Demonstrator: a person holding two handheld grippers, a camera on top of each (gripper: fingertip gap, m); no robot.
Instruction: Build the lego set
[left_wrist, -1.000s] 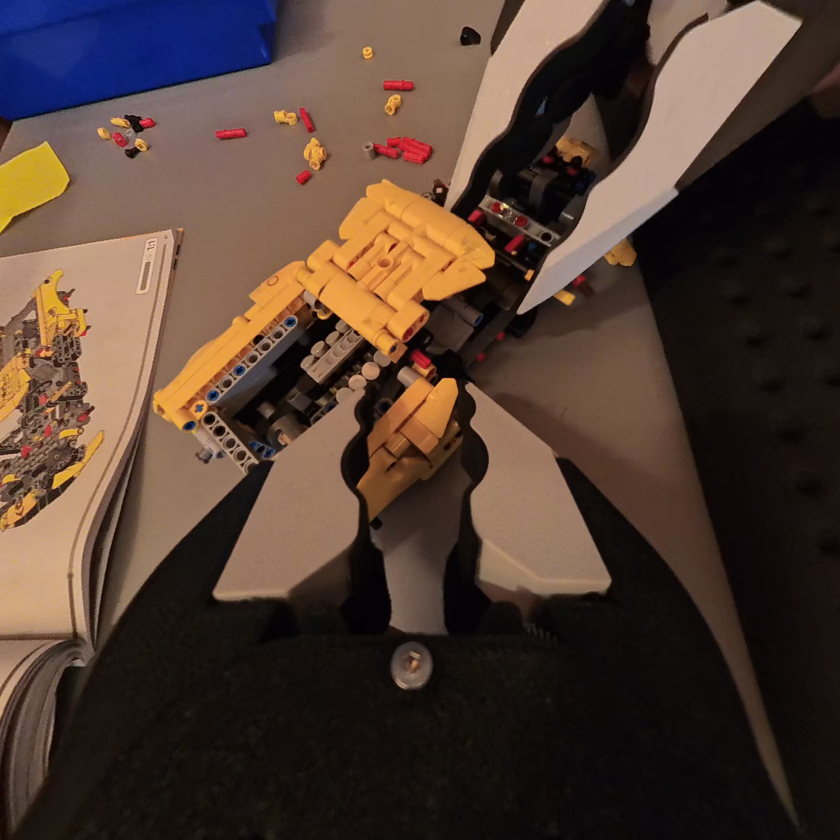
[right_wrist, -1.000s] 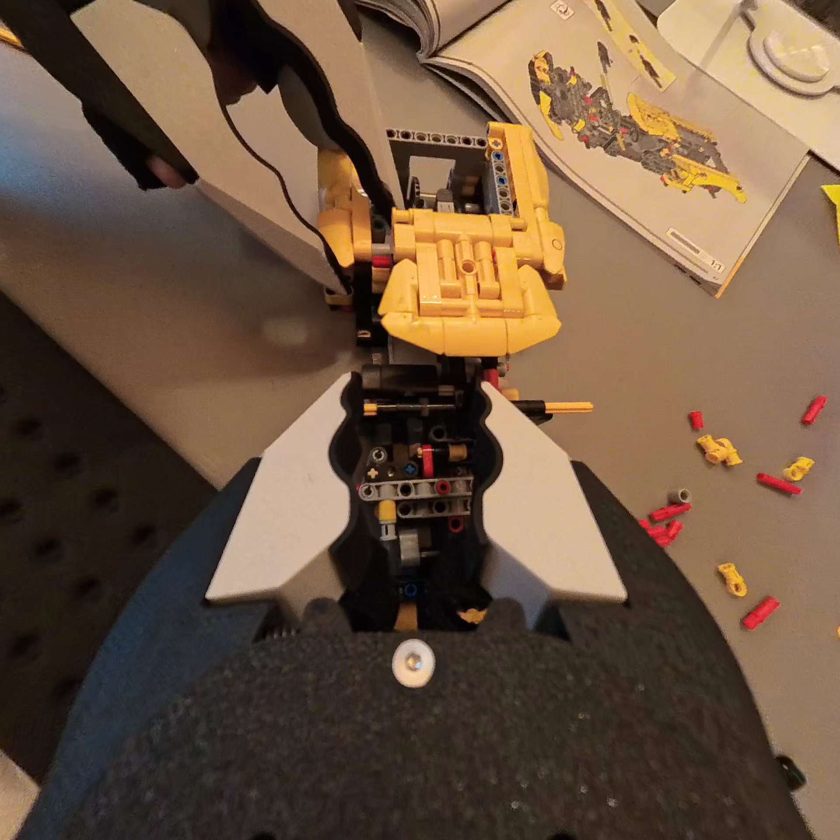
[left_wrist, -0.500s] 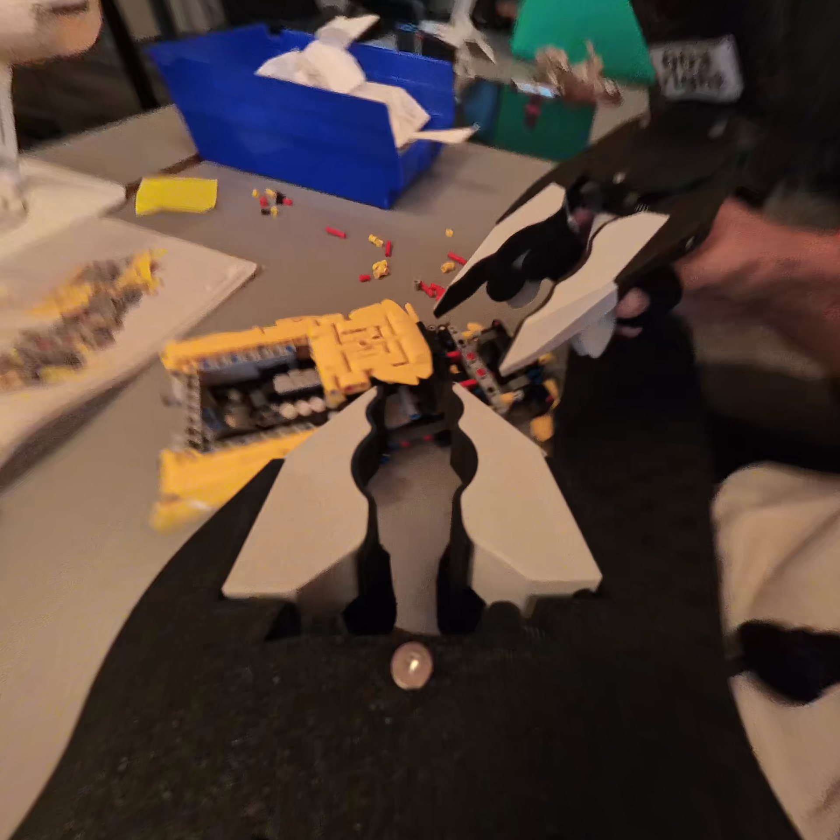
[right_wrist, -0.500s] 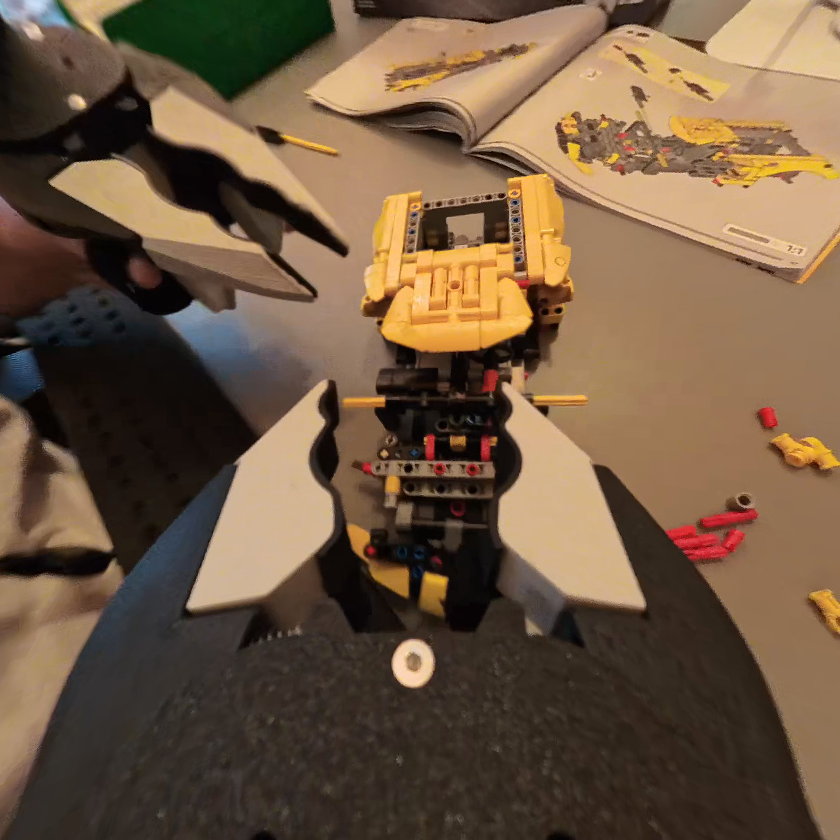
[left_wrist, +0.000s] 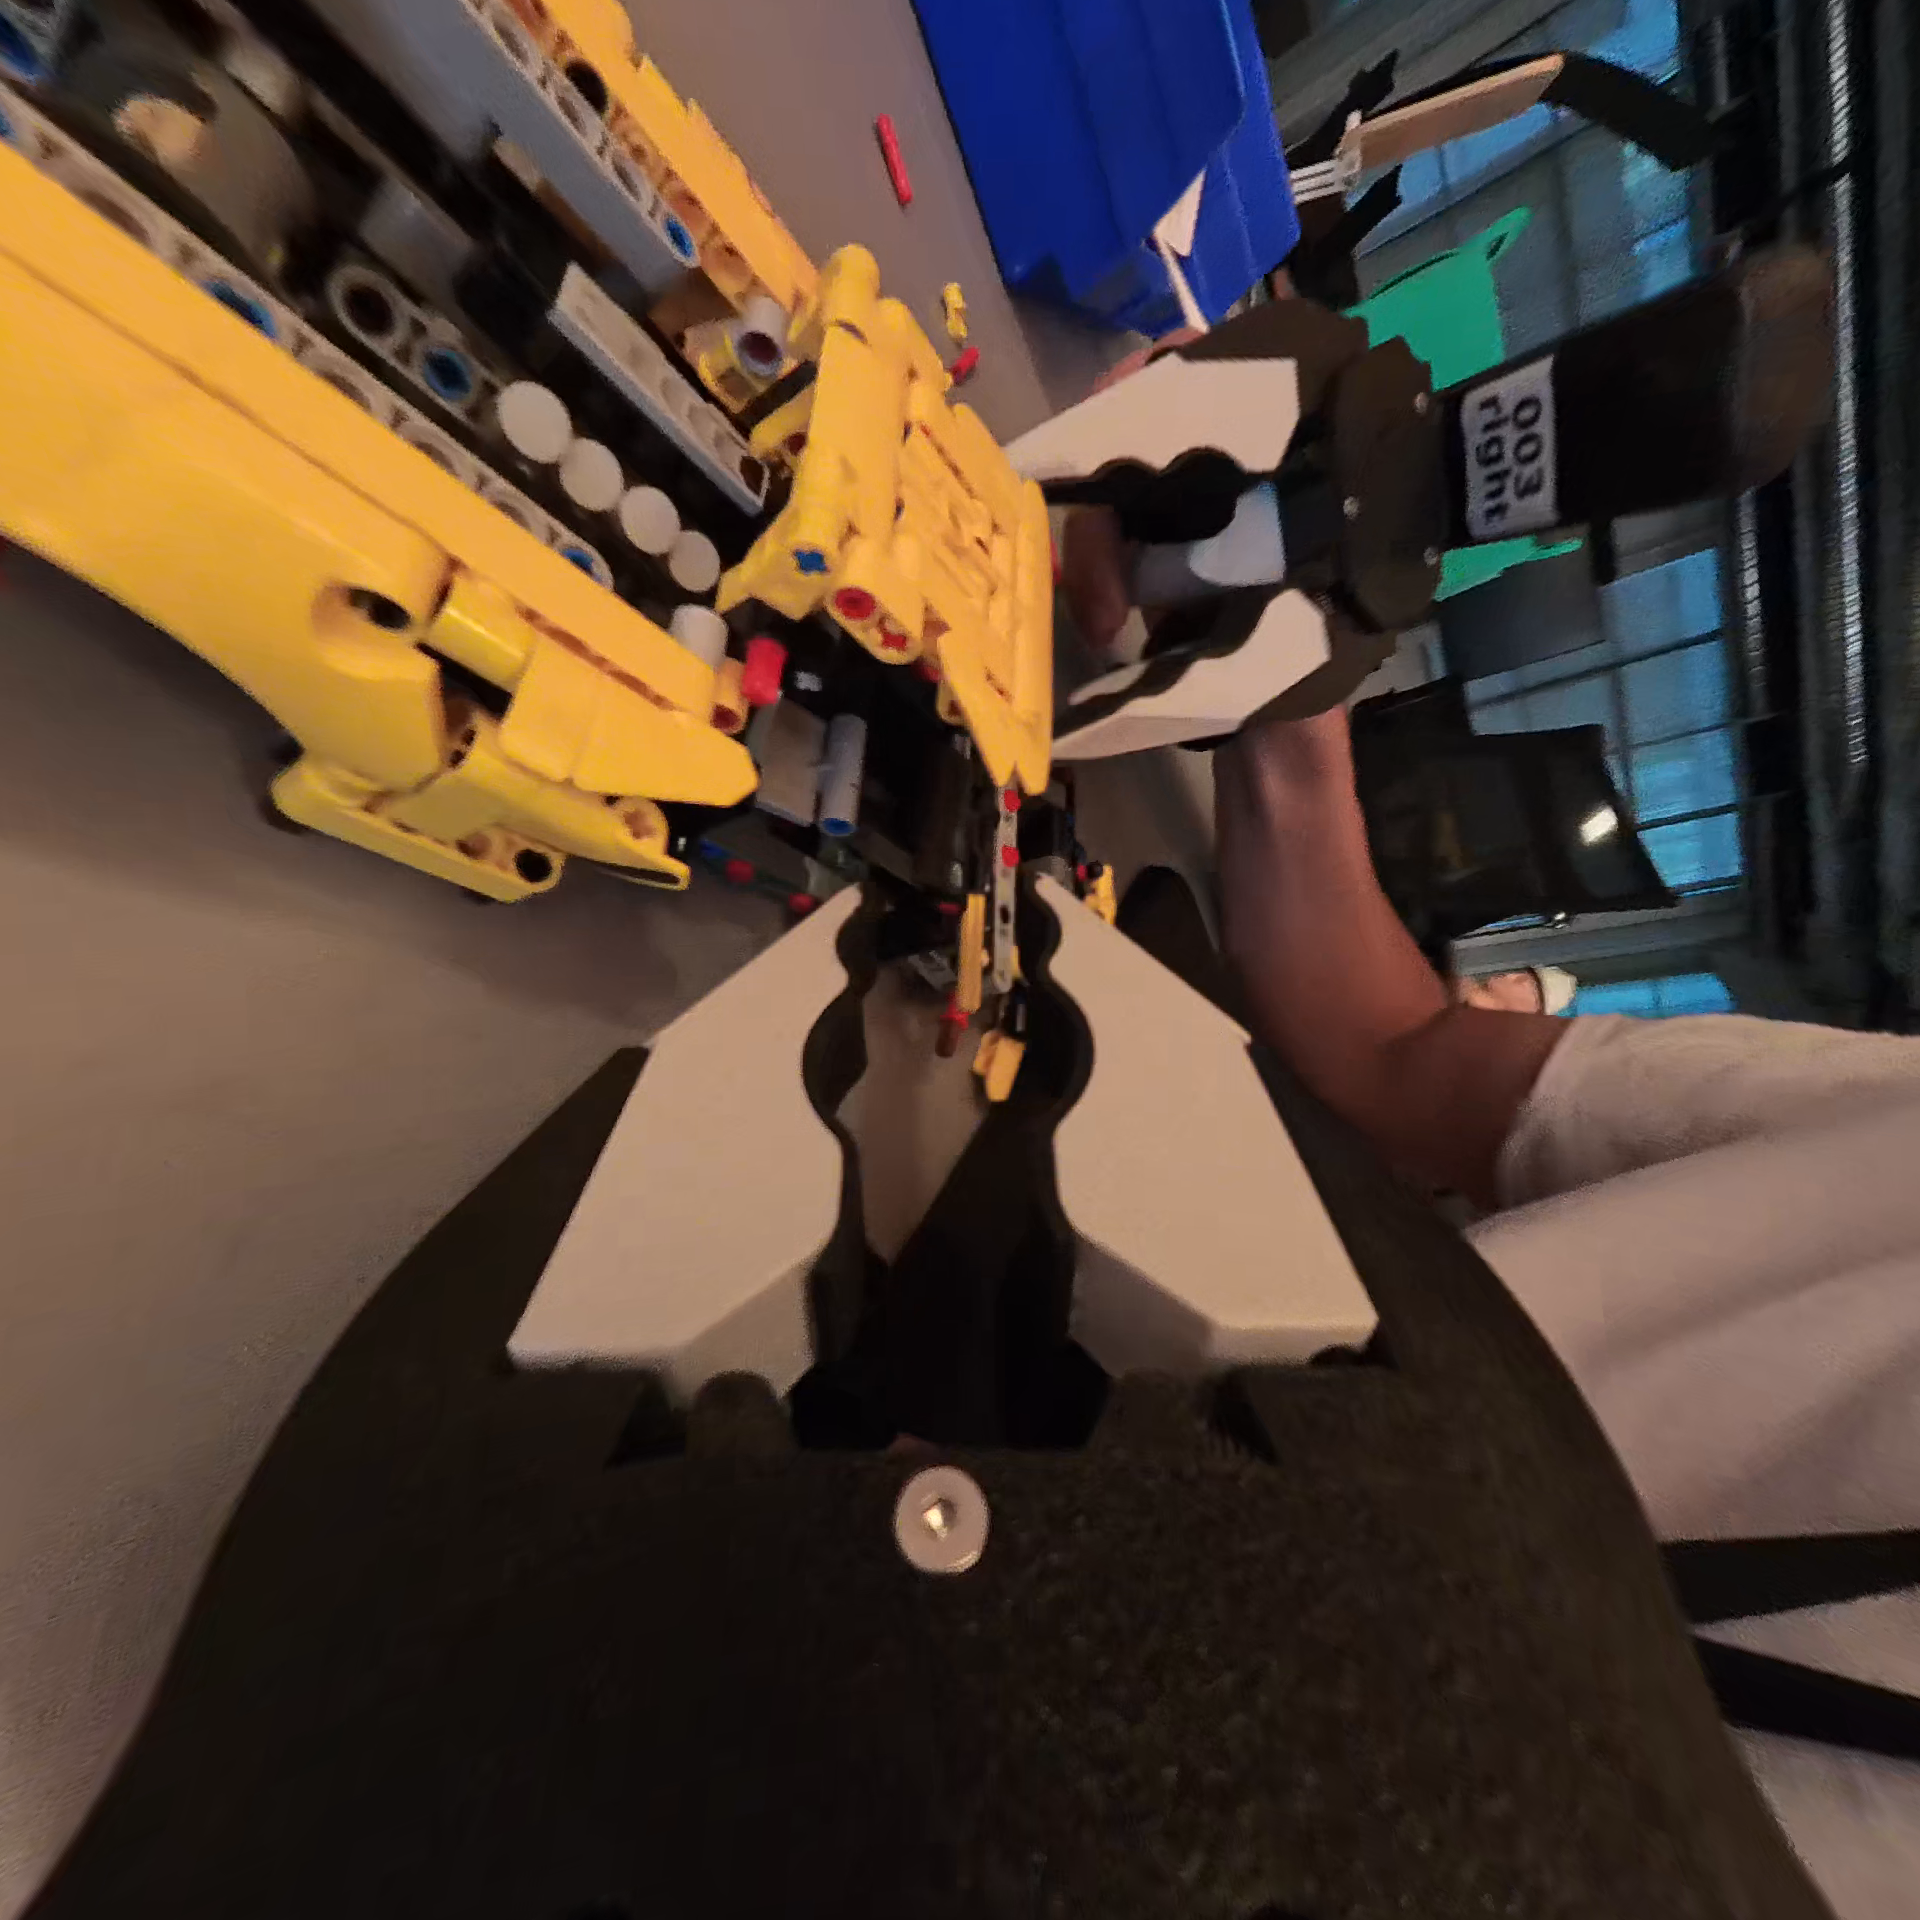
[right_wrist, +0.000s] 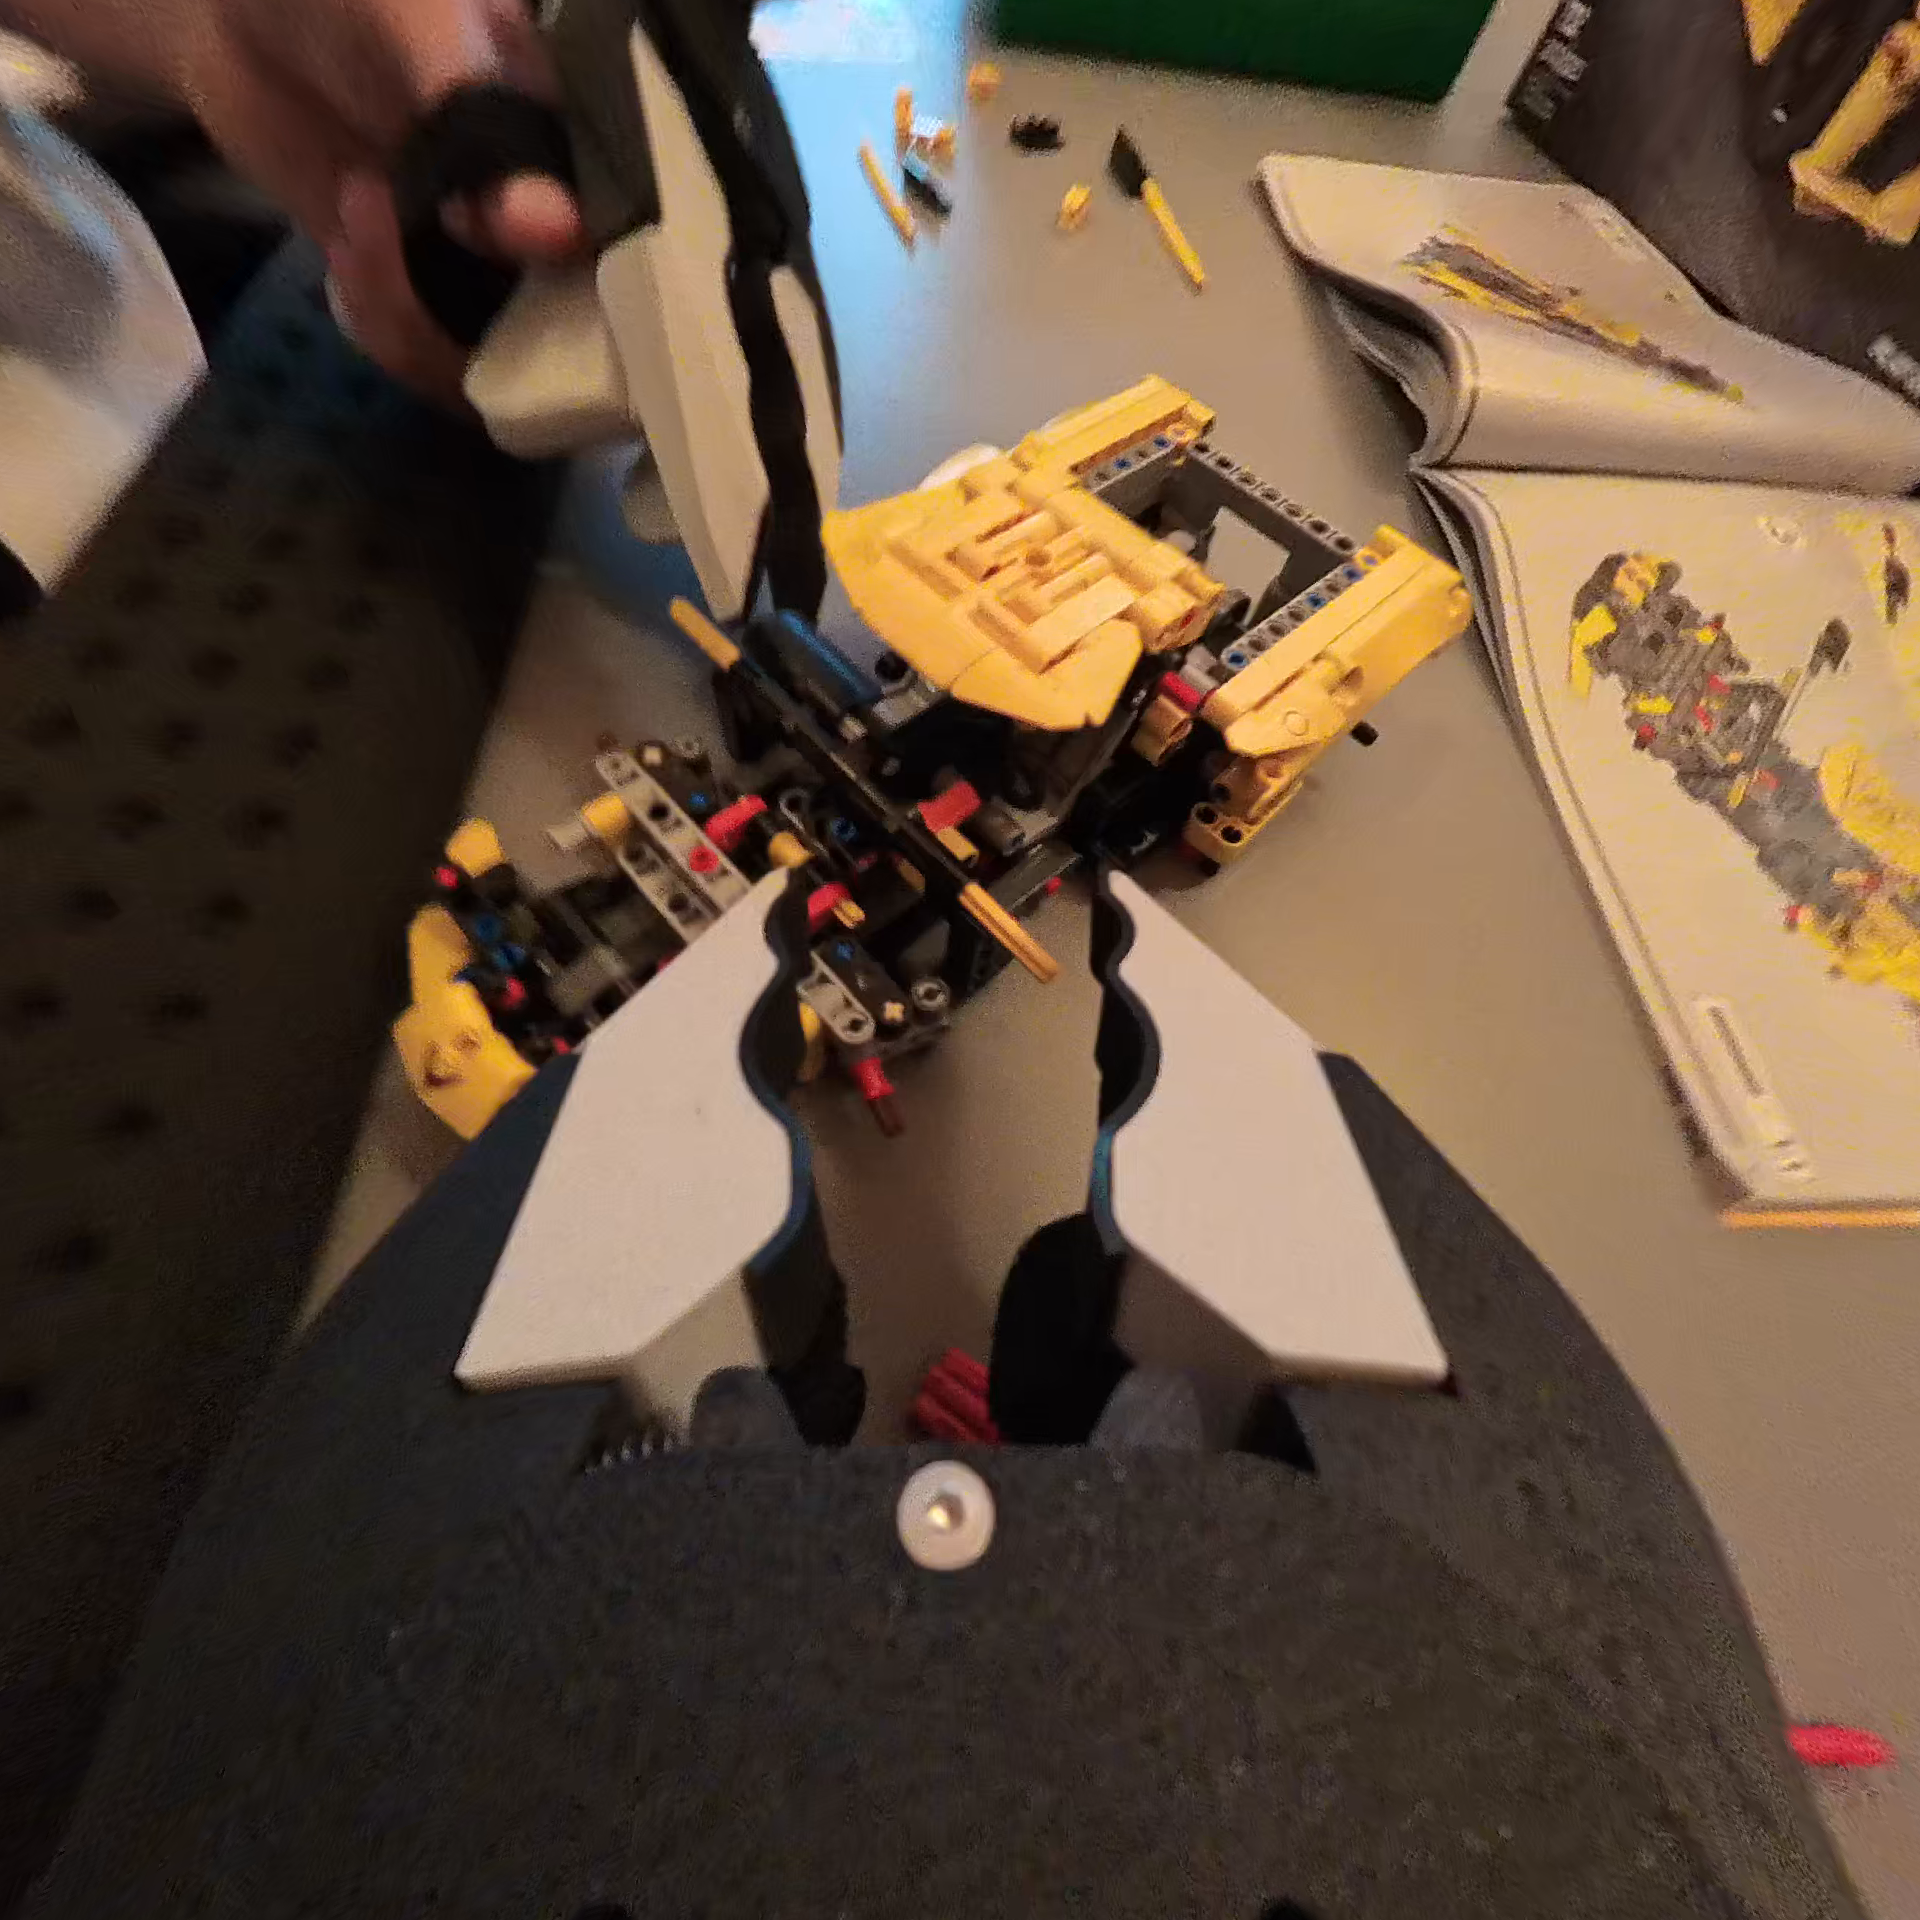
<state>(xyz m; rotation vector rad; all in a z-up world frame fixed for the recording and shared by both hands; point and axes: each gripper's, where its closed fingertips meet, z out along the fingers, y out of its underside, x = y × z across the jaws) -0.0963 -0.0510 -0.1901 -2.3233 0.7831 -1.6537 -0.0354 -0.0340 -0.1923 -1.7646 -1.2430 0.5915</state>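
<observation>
The yellow and black lego model (right_wrist: 1018, 582) lies on the grey table, its yellow hood up and its open black chassis toward me. My right gripper (right_wrist: 940, 883) is open, its tips on either side of the chassis end and a yellow axle (right_wrist: 1008, 925). My left gripper (right_wrist: 779, 613) comes down from above onto the black middle of the model. In the left wrist view, turned sideways, the left gripper (left_wrist: 945, 899) is closed around a thin part of the chassis of the model (left_wrist: 416, 582). The open right gripper (left_wrist: 1044, 597) shows behind the hood.
An open instruction booklet (right_wrist: 1714, 831) lies to the right. Loose yellow and black pieces (right_wrist: 1143, 208) lie at the back, red pins (right_wrist: 951, 1392) under my right gripper. A dark perforated mat (right_wrist: 208, 727) lies to the left. A blue bin (left_wrist: 1101, 135) stands beyond the model. The tips of one gripper are about 7 cm away from the tips of the other.
My right gripper let go of the chassis and drew back, open. The model turned on the table. My left gripper dropped its yellow part earlier, rolled sideways and closed on the chassis.
</observation>
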